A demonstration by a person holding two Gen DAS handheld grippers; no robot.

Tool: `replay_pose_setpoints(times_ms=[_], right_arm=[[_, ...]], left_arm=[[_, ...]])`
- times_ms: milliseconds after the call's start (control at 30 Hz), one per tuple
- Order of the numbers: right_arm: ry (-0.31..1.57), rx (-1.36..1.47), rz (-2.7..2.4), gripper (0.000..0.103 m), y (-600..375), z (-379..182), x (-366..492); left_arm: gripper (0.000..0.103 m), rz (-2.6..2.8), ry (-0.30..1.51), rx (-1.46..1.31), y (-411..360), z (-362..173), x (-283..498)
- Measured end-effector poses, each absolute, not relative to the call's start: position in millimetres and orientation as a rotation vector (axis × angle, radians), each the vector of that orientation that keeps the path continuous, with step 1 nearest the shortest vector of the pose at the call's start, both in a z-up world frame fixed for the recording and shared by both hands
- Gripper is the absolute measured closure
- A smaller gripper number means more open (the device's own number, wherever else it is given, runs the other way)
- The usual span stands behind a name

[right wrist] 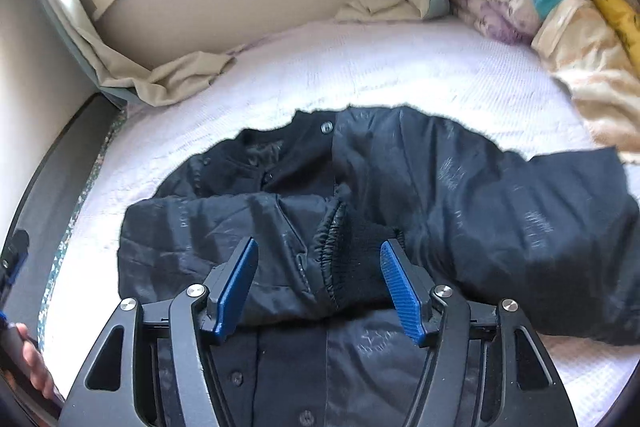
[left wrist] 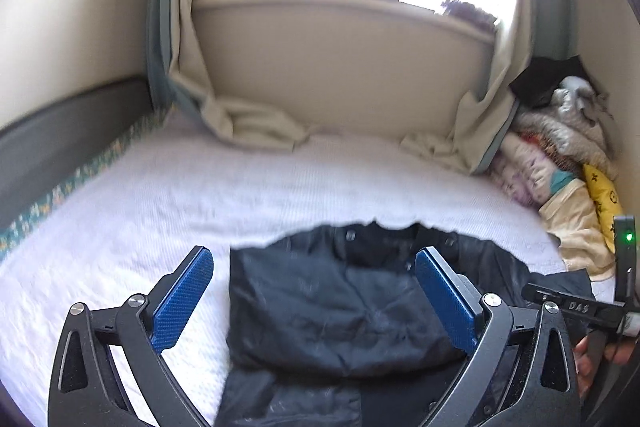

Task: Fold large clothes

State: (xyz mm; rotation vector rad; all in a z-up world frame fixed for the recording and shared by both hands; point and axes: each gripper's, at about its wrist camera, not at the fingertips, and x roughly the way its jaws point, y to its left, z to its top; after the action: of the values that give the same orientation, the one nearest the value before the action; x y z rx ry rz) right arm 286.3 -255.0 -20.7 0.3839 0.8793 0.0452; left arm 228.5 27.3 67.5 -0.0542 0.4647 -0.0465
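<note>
slightly shiny dark cloth jacket (right wrist: 400,187) with ribbed knit cuff (right wrist: 360,247), on textured white bedcover (right wrist: 360,75)

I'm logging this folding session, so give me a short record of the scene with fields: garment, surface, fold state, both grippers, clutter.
garment: dark navy padded snap-button jacket
surface: white textured bedspread
fold state: one sleeve with black ribbed cuff laid across the chest; other sleeve spread to the side
left gripper: jaws open, empty
right gripper: jaws open above the cuff, empty
clutter: pile of pale clothes by the wall
</note>
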Motion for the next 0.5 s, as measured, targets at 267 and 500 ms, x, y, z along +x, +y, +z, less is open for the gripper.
replay_pose_setpoints(times_ms=[267, 500], right_arm=[[0.768, 0.388, -0.029, 0.024, -291.0, 45.0, 232.9], [0.706, 0.459, -0.176, 0.017, -372.7, 65.8, 179.5]], left_arm=[[0.001, -0.053, 0.416, 0.05, 16.3, 84.0, 208.6], [0.001, -0.085, 0.427, 0.051, 9.1, 86.4, 199.9]])
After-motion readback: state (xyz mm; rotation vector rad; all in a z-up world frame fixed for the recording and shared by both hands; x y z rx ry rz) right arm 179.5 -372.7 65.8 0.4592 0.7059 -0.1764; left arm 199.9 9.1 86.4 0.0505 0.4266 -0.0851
